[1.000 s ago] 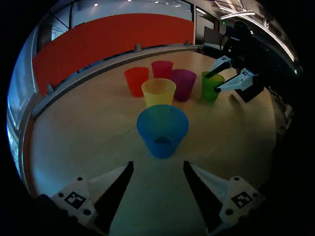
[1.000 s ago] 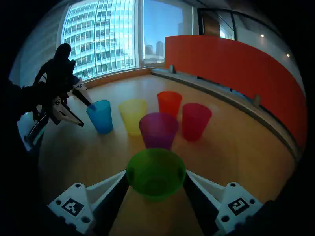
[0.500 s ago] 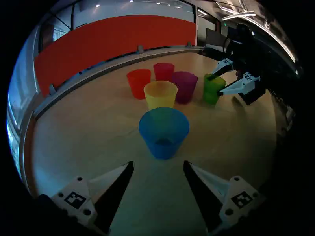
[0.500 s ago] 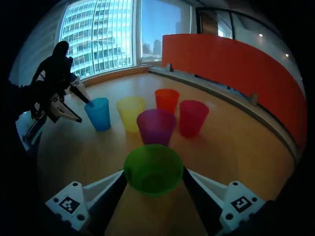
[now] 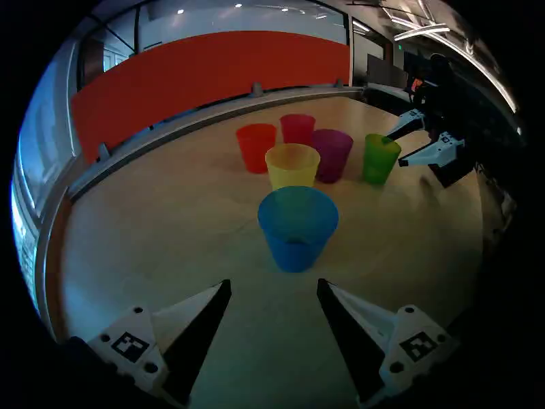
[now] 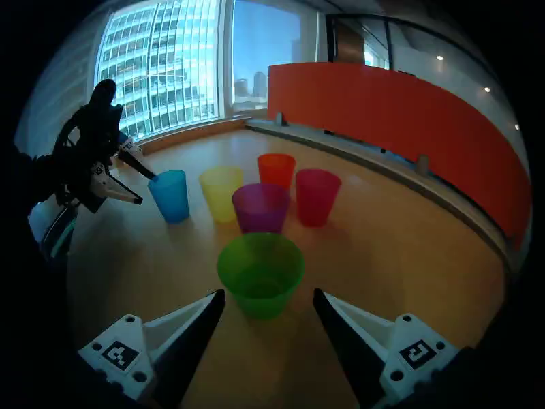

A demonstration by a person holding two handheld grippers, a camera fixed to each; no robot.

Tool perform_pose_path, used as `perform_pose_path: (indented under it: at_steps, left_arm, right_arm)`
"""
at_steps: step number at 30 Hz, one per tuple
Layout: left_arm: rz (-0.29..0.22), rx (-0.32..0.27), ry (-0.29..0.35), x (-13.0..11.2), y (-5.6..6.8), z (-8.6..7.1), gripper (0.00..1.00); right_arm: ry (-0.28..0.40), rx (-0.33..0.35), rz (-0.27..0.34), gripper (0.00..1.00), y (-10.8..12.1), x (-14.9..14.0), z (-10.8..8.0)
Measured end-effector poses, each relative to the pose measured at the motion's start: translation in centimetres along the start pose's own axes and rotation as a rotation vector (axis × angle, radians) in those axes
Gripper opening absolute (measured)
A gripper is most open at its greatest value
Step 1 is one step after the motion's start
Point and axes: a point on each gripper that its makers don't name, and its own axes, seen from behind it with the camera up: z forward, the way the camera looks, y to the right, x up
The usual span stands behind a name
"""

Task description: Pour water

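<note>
Left gripper view: the left gripper [image 5: 272, 286] hovers low over the wooden surface [image 5: 157, 225]. Its fingers are spread wide and hold nothing. The blue cup [image 5: 298, 228] stands upright just ahead of the fingertips and clear of both. Behind it is the yellow cup [image 5: 293, 165]. The orange cup [image 5: 256, 146], red cup [image 5: 298, 128] and purple cup [image 5: 332, 155] are clustered closer to the far edge, where an orange panel [image 5: 204, 68] runs along the surface. The green cup [image 5: 380, 158] stands to the right of the purple one, a little apart from the cluster.

Right gripper view: the right gripper [image 6: 268, 294] is also wide open and grips nothing. The green cup sits upright partly between its fingertips, with a gap on each side, so neither finger touches it. The purple cup is right behind it, and the yellow, orange and red ones are beyond. The blue cup stands at the left end of the group, toward the surface edge below the window [image 6: 170, 68]. The left gripper shows there in dark outline just beside it, fingers apart.

I cannot tell whether any cup holds water.
</note>
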Motion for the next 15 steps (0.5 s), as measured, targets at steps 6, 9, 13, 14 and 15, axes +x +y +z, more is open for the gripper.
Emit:
perform_pose_path:
  at_steps: [6,9,13,14,15]
  left_arm:
    - [-0.030,0.045,0.026,0.3,-0.8,-0.7,0.94]
    - [-0.041,0.069,0.049,0.7,-1.2,-1.1,0.94]
    - [-0.058,0.109,0.085,1.3,-1.8,-1.7,0.94]
    - [-0.063,0.120,0.093,1.5,-2.0,-1.8,0.94]
    - [-0.071,0.133,0.103,1.7,-2.2,-2.0,0.94]
  right_arm:
    - [0.015,-0.049,0.025,1.00,0.7,-0.7,-2.0]
    - [0.026,-0.074,0.040,1.00,0.9,-1.0,-2.9]
    - [0.045,-0.106,0.054,1.00,1.2,-1.1,-4.1]
    - [0.050,-0.113,0.057,1.00,1.3,-1.1,-4.3]
    - [0.054,-0.121,0.060,1.00,1.3,-1.1,-4.6]
